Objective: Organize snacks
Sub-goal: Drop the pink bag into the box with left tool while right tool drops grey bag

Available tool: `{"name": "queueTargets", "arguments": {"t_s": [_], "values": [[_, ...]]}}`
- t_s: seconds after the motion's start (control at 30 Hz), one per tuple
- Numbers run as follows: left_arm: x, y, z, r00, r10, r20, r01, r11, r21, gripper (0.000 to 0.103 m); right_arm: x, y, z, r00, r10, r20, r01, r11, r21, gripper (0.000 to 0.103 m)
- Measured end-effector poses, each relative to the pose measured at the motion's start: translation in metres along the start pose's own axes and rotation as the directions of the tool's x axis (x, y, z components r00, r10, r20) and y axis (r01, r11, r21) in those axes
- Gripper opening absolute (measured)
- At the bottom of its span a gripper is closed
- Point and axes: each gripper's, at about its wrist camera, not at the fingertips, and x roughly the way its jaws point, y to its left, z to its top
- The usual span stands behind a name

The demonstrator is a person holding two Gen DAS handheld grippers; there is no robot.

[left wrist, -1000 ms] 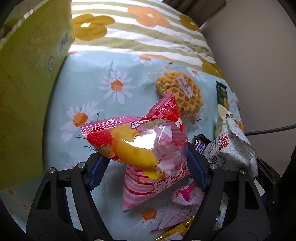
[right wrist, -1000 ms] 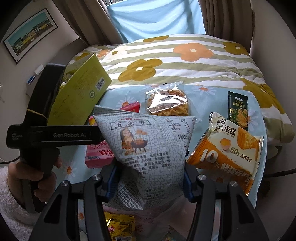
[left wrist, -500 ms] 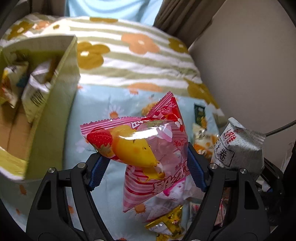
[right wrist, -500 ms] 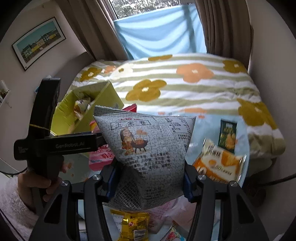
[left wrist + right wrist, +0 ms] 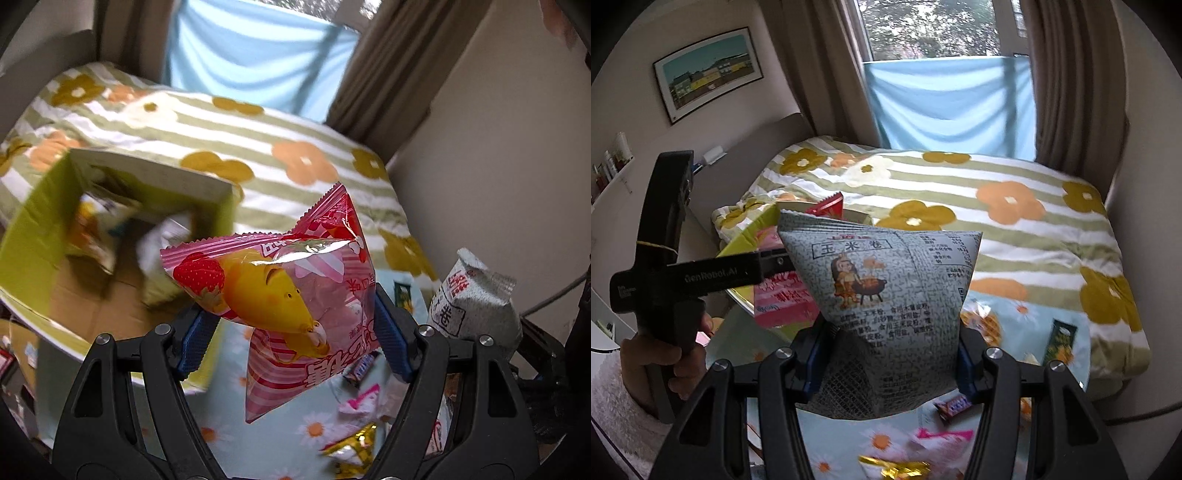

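My left gripper (image 5: pixel 291 334) is shut on a pink strawberry snack bag (image 5: pixel 284 295) and holds it in the air beside the open green cardboard box (image 5: pixel 33 236), which has several packets inside. My right gripper (image 5: pixel 888 360) is shut on a grey newspaper-print snack bag (image 5: pixel 886 295), also lifted. In the right wrist view the left gripper's body (image 5: pixel 676 273) and the hand holding it are at the left, with the pink bag (image 5: pixel 783 299) near the green box (image 5: pixel 746 240). The grey bag also shows in the left wrist view (image 5: pixel 476 306).
Loose snacks lie on the daisy-print table: a small chocolate bar (image 5: pixel 955 406), a gold wrapper (image 5: pixel 897 469), a waffle pack (image 5: pixel 982 325), a green sachet (image 5: pixel 1060 343). A bed with a flowered quilt (image 5: pixel 960 192) is behind; a wall is at the right.
Both grippers have risen with their bags, and the views have tilted up toward the window. The left gripper with the pink bag now stands by the open box.
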Motion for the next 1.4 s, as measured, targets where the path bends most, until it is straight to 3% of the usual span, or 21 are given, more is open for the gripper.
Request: {"name": "queueTargets", "arguments": {"t_s": [0.33,0.67,0.93,1.0,1.03,1.07,1.13,1.4], "values": [[-0.037,0.112,0.038,0.998,0.053,0.022,-0.053,0.998,-0.022,0.075,0.057,0.089,0.043,1.0,0.03,-0.001,-0.03,0.999,-0.01,0.052],[-0.022,0.229,0.051,0.992,0.081,-0.094,-0.083,0.996,-0.025,0.075,0.137,0.154,0.061,0.999,0.017,-0.046,-0.014,0.998,0.058,0.052],[0.01,0.246,0.043,0.984,0.09,-0.154,-0.073,0.991,0.111,0.076,0.174,0.16,0.049,0.992,-0.029,-0.123,0.048,0.986,0.159,0.052],[0.011,0.244,0.041,0.989,0.076,-0.129,-0.056,0.987,0.149,0.085,0.178,0.158,0.046,0.99,-0.033,-0.137,0.058,0.982,0.178,0.052],[0.013,0.242,0.04,0.987,0.102,-0.121,-0.08,0.981,0.177,0.098,0.18,0.158,0.045,0.989,-0.039,-0.143,0.065,0.981,0.182,0.052],[0.015,0.24,0.04,0.984,0.14,-0.115,-0.115,0.974,0.197,0.103,0.181,0.158,0.045,0.988,-0.043,-0.146,0.07,0.981,0.183,0.052],[0.018,0.24,0.038,0.981,0.153,-0.116,-0.125,0.968,0.216,0.103,0.183,0.156,0.045,0.987,-0.049,-0.151,0.077,0.979,0.188,0.052],[0.008,0.251,0.026,0.981,0.129,-0.146,-0.105,0.982,0.159,0.103,0.194,0.158,0.037,0.983,-0.047,-0.176,0.083,0.976,0.202,0.052]]}}
